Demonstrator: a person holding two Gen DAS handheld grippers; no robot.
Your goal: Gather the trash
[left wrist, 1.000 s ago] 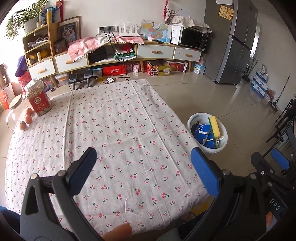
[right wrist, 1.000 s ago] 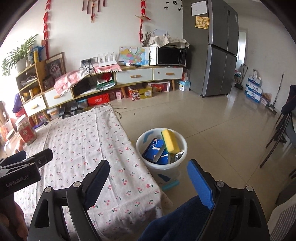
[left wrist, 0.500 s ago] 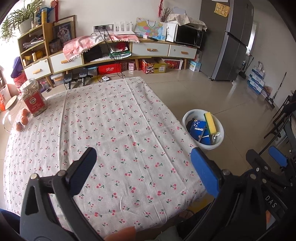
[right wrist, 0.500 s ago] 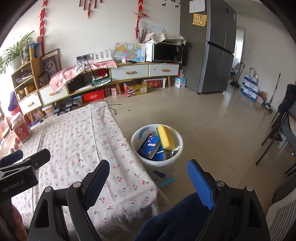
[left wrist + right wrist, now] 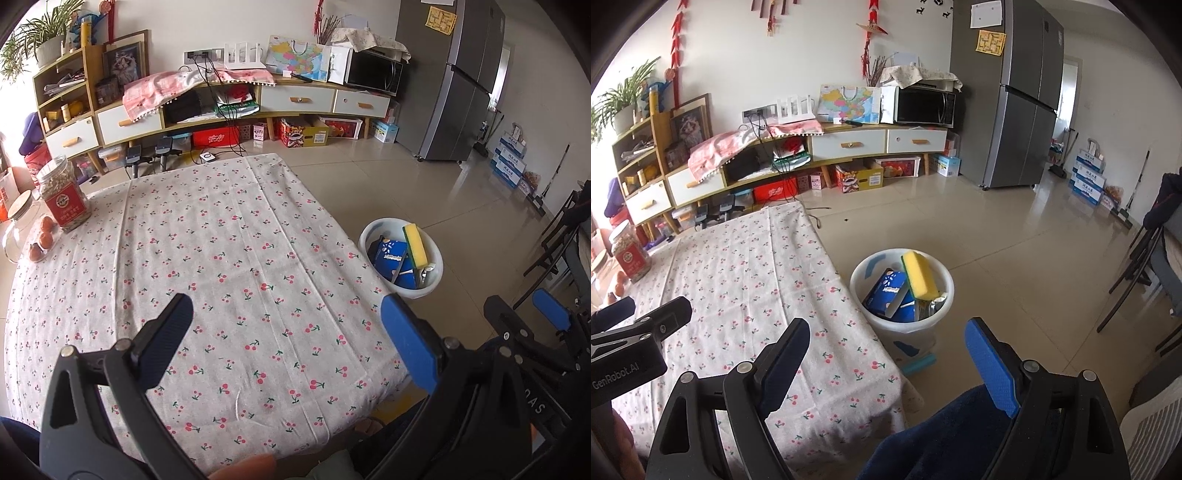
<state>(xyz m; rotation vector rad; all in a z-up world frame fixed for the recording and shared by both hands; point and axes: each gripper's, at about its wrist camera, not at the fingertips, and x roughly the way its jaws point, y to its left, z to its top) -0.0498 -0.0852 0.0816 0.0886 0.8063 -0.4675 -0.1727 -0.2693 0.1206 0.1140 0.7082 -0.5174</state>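
Trash fills a white bucket [image 5: 934,325] that stands on the tiled floor just beside the right edge of a table draped in a cherry-print cloth [image 5: 221,258]. Taking the bucket as the landmark: nearest the viewer, the right gripper [image 5: 886,354] hangs above the table's near right corner and the floor just short of the bucket, its two blue-padded jaws spread wide with nothing between them. The left gripper [image 5: 284,328] hovers over the near part of the cloth, to the left of the bucket, jaws likewise spread and empty. A small light-blue object [image 5: 919,363] lies on the floor touching or just beside the bucket's base; what it is cannot be told. Inside the bucket, a yellow sponge with a green backing [image 5: 919,275] leans upright against the far rim, next to a blue package [image 5: 886,291] and crumpled wrappers. Farther left of the bucket, at the table's far left corner, stands a glass jar with a red label [image 5: 64,194], with small orange fruits [image 5: 44,236] just beside it. Beyond the bucket, across open floor, a low sideboard [image 5: 798,158] lines the wall, and a grey refrigerator [image 5: 1023,103] stands to the right of it.
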